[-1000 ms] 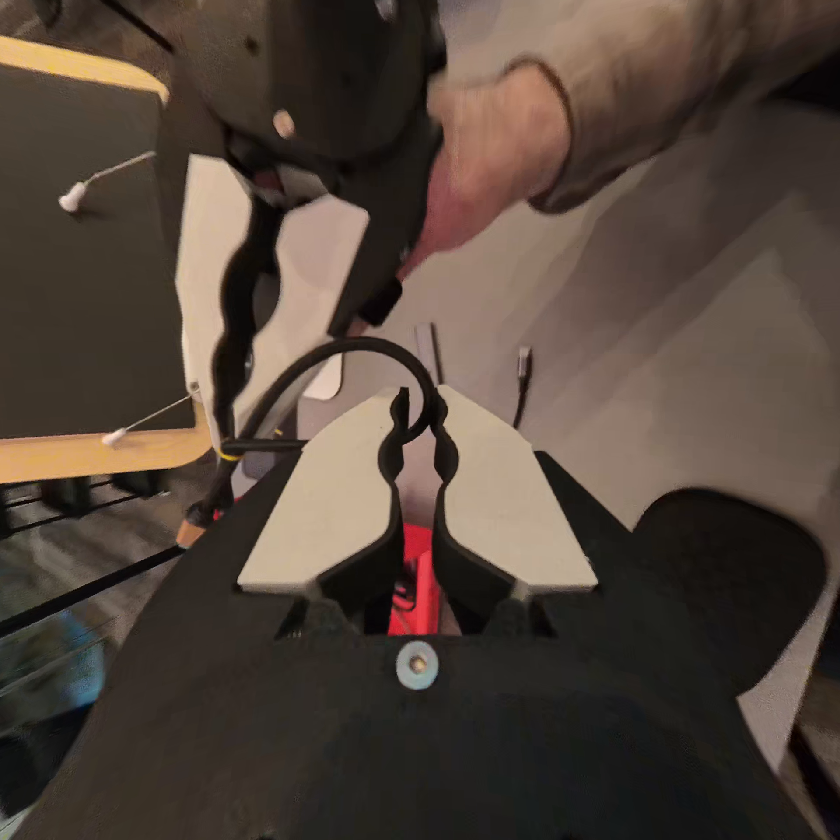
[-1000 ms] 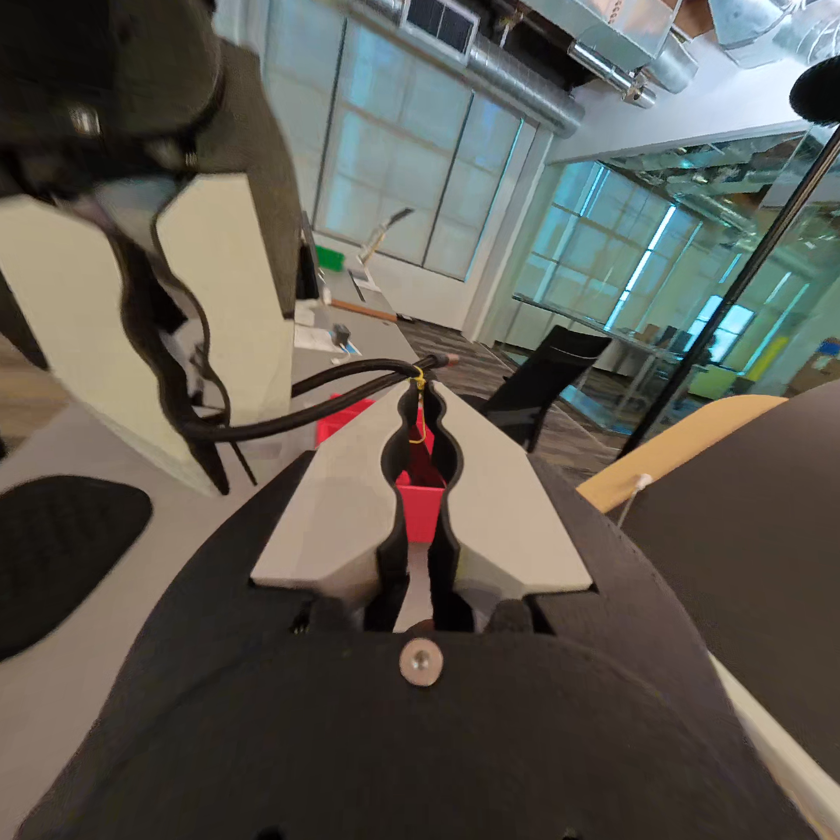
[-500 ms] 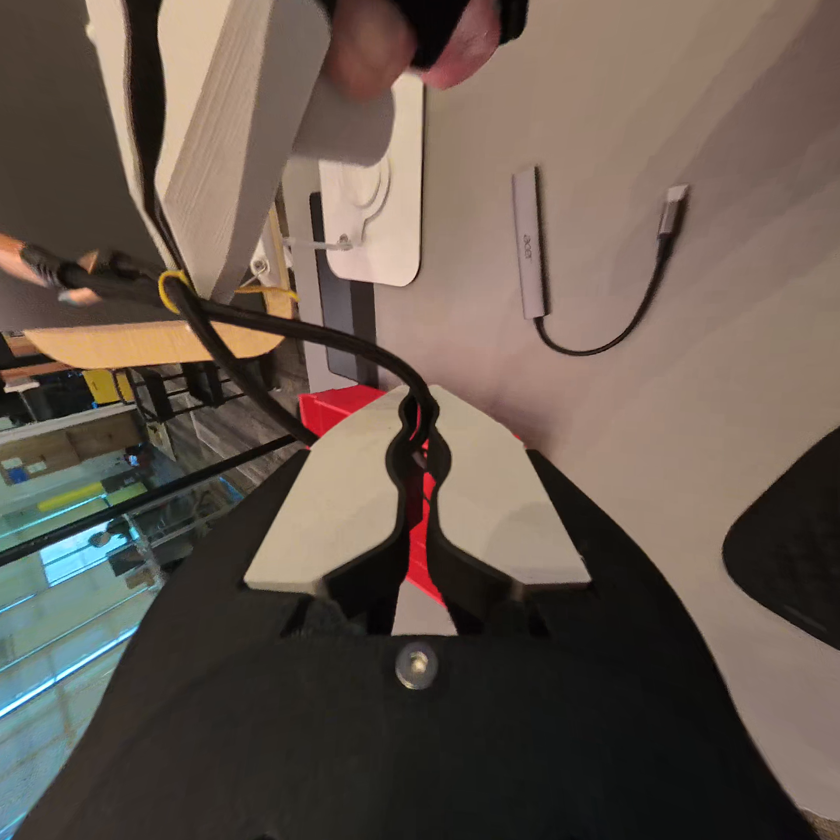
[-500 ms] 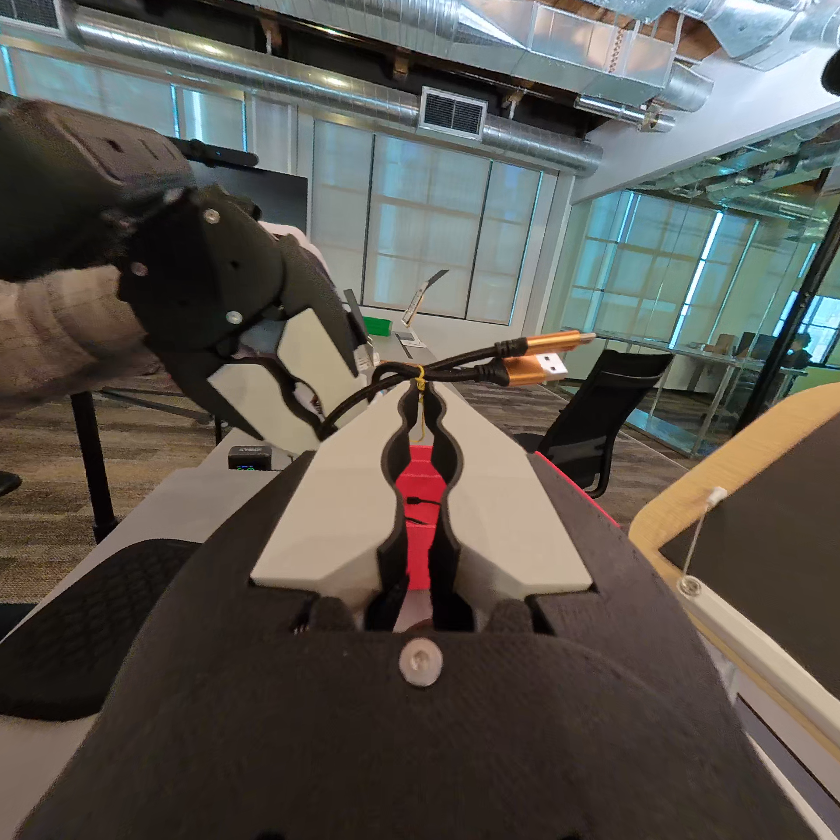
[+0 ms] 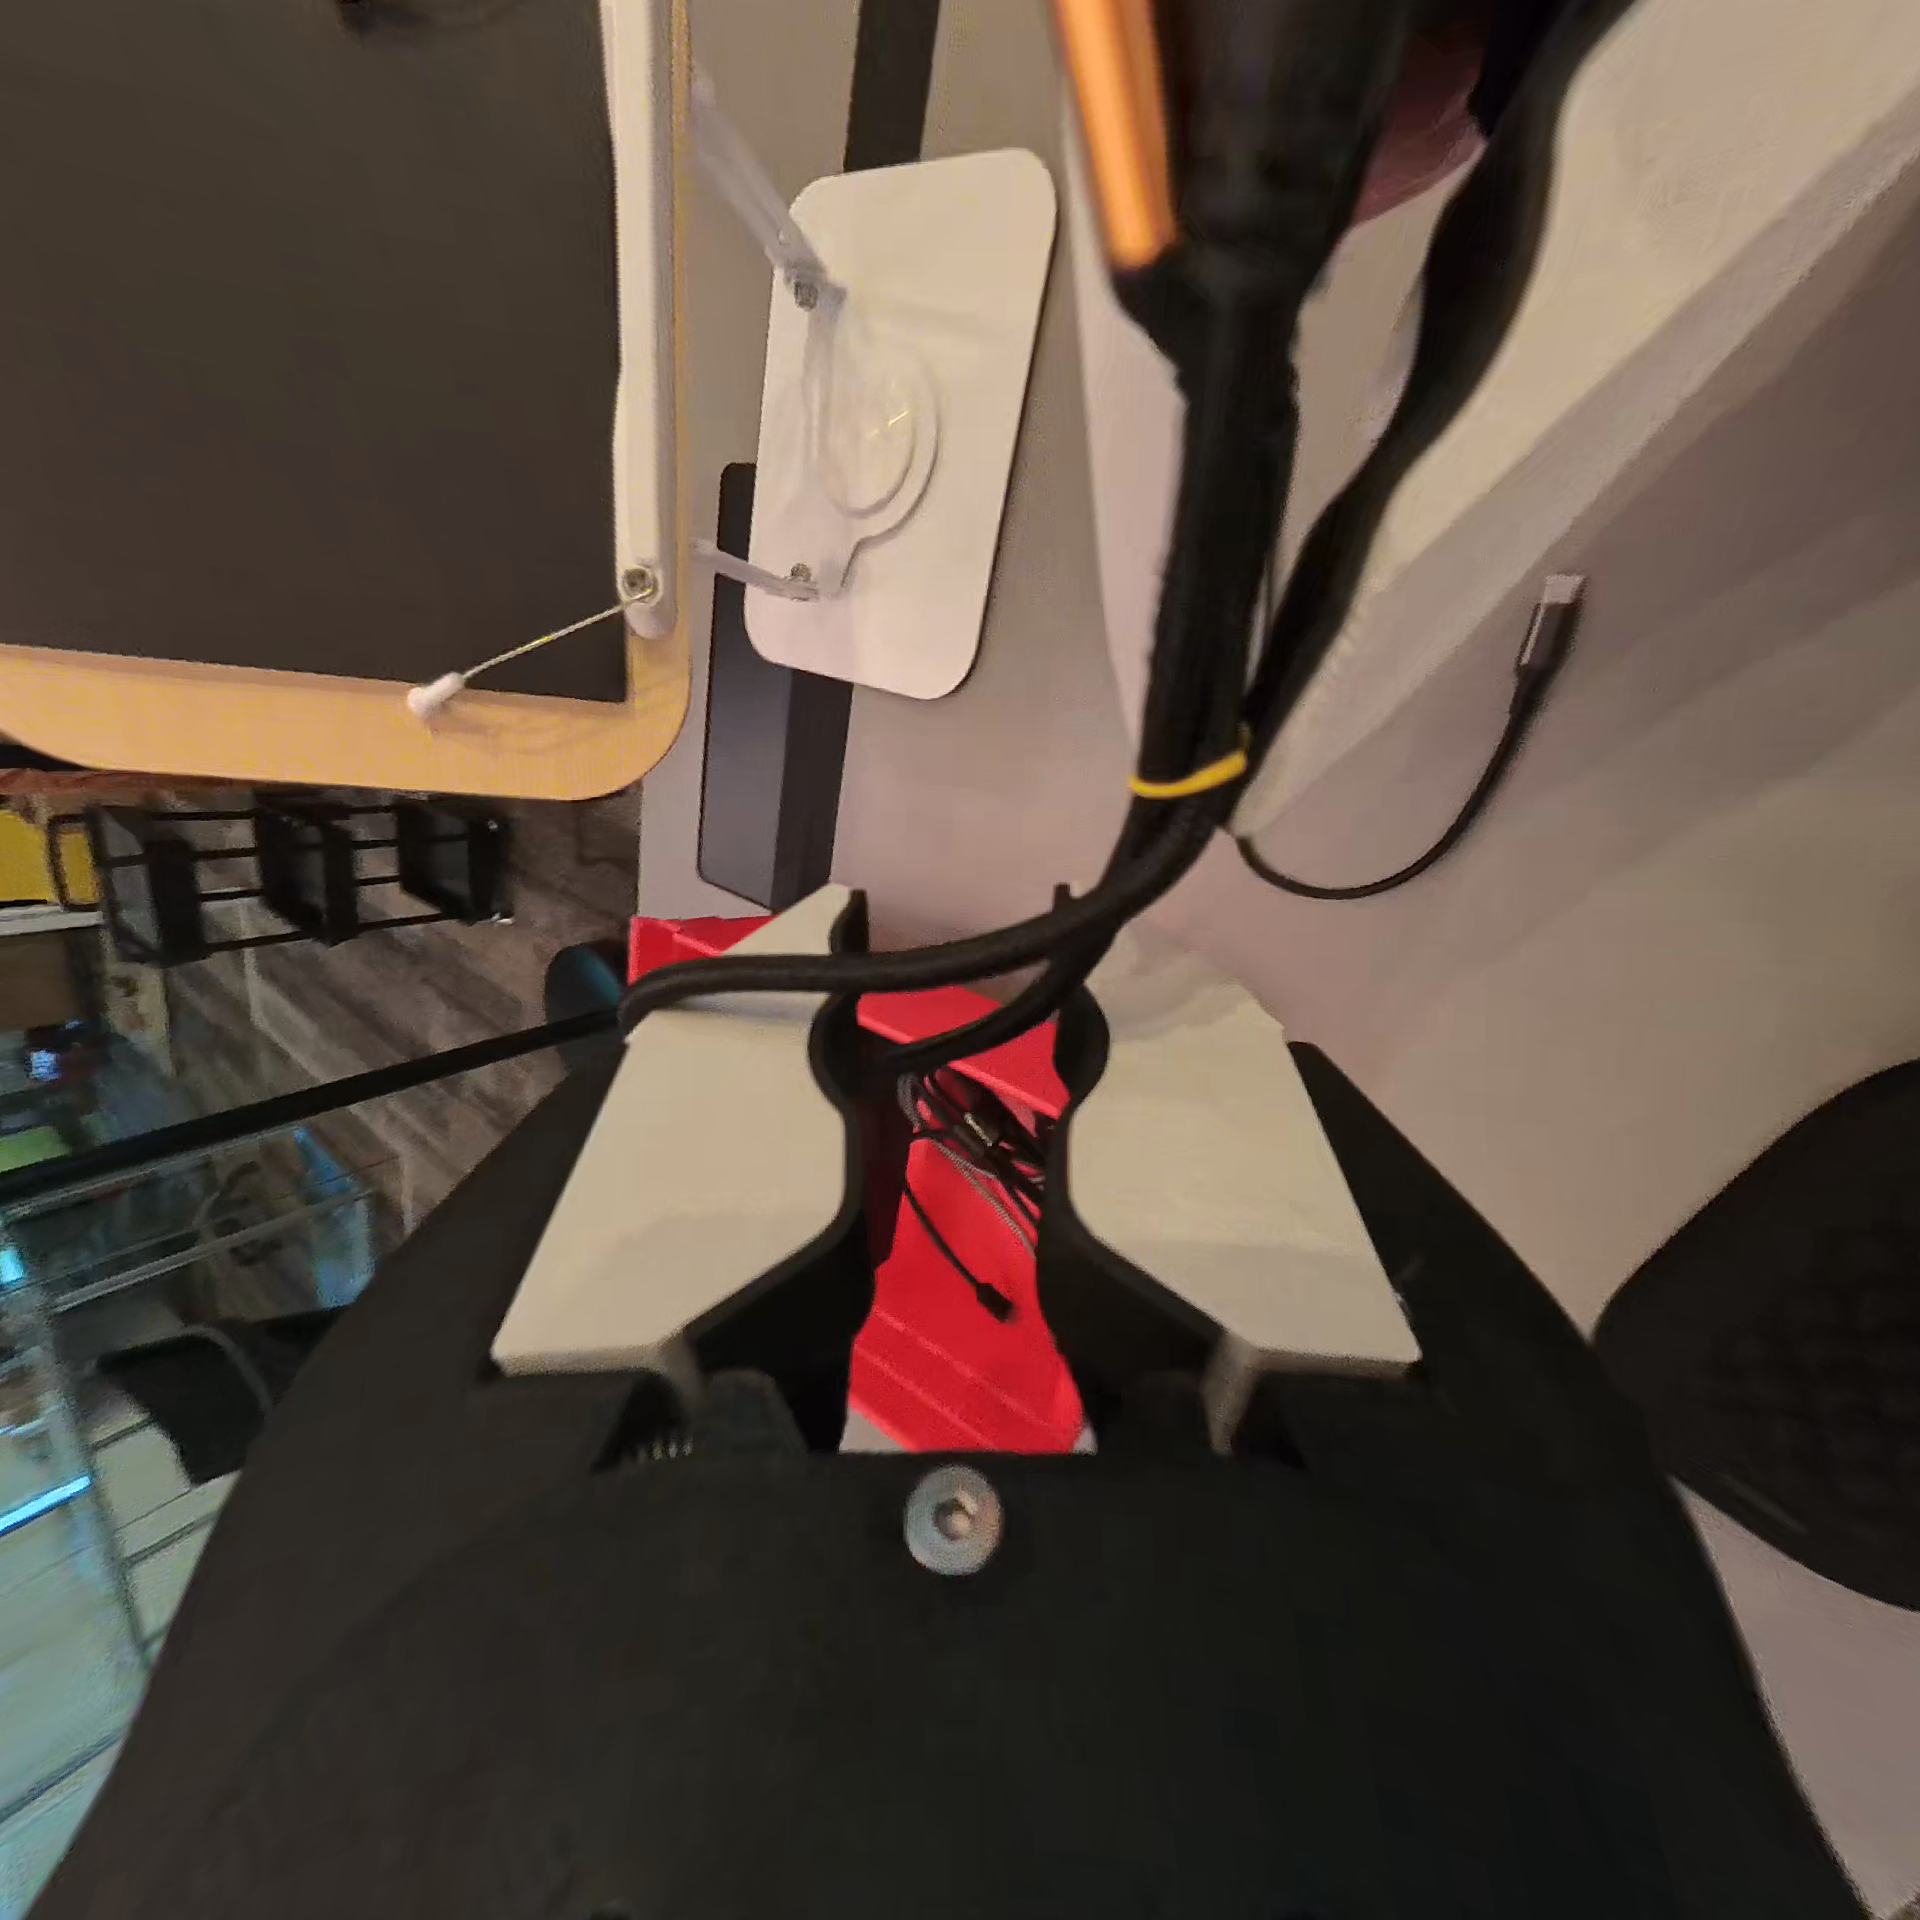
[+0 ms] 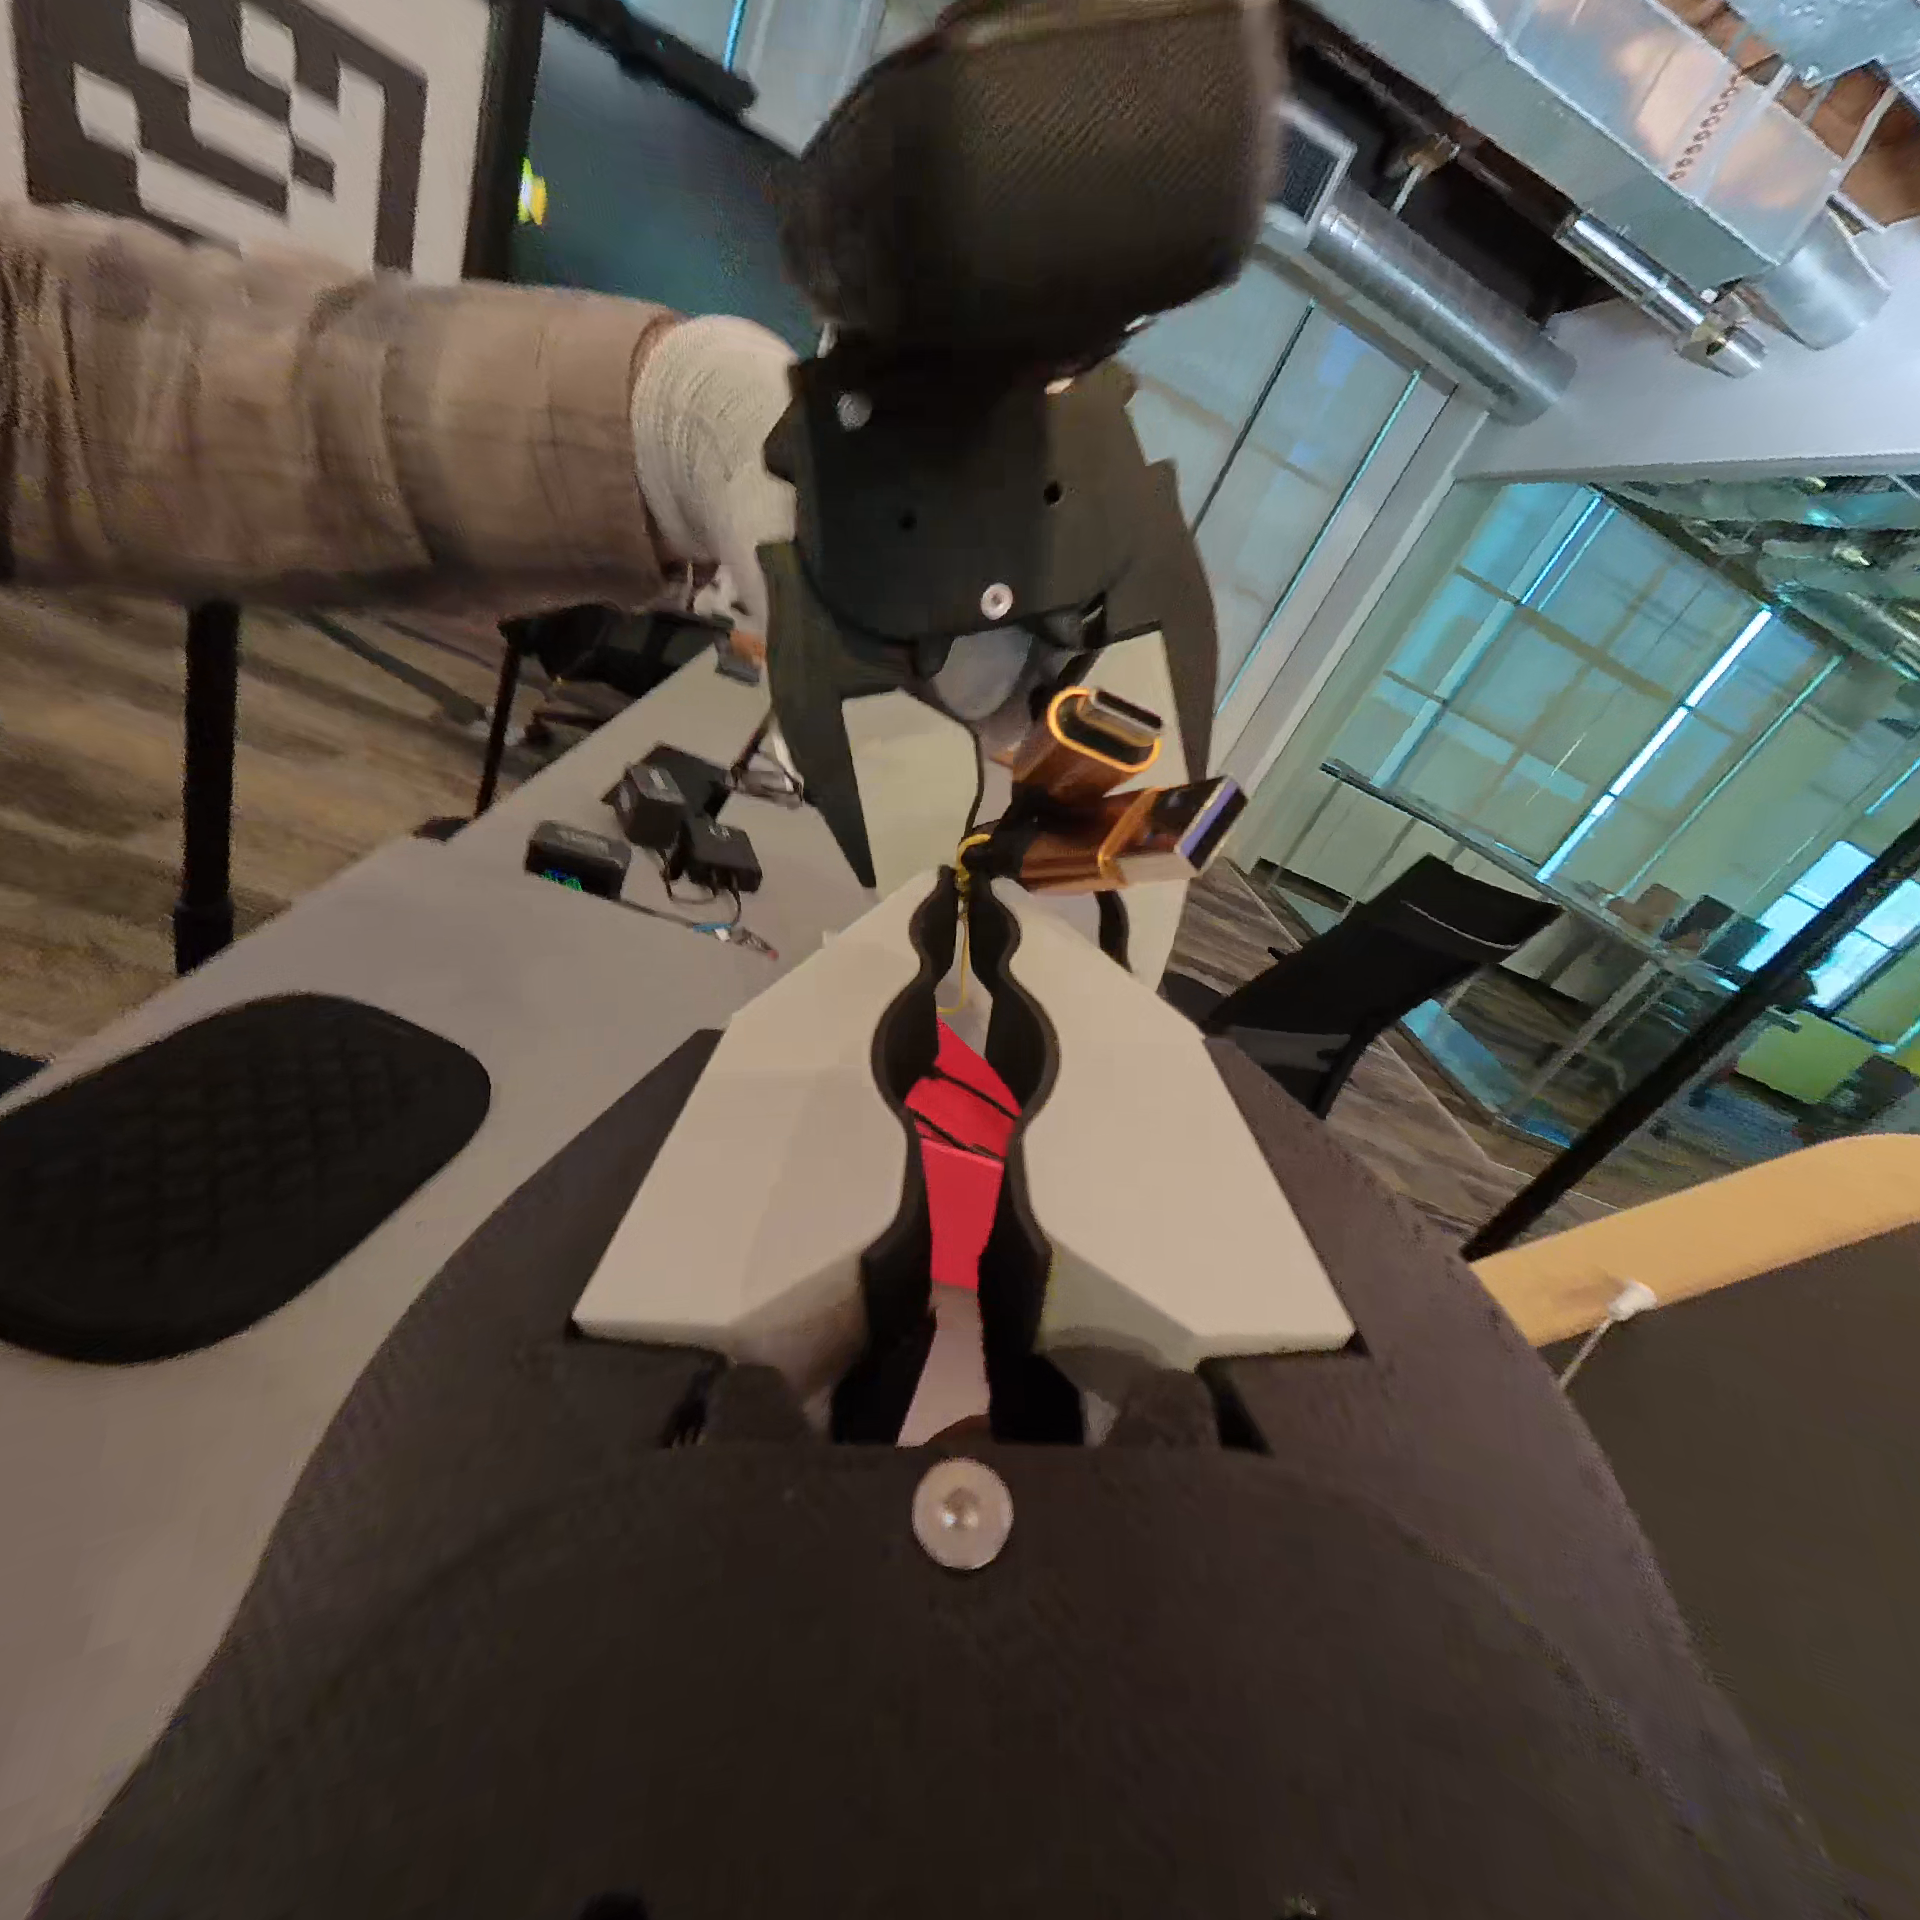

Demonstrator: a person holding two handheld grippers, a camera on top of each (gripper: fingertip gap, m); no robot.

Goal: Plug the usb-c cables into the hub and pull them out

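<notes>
Table: grey, fills the right half of the left wrist view. A black mat lies at its right edge.

Red bin: lower centre of the left wrist view, seen through the gap between the fingers. It holds a tangle of thin black and grey cables.

Left gripper: jaws apart. The black cable bundle drapes across the left fingertip, with one strand dipping between the jaws; nothing is pinched.

Right gripper: jaws closed at the tips on the bundle just below its yellow tie. Two copper-coloured plugs stick out above the tips at upper centre.

Hub: only its short lead and plug show, flat on the table at right centre of the left wrist view; the hub body is hidden behind the bundle.
</notes>
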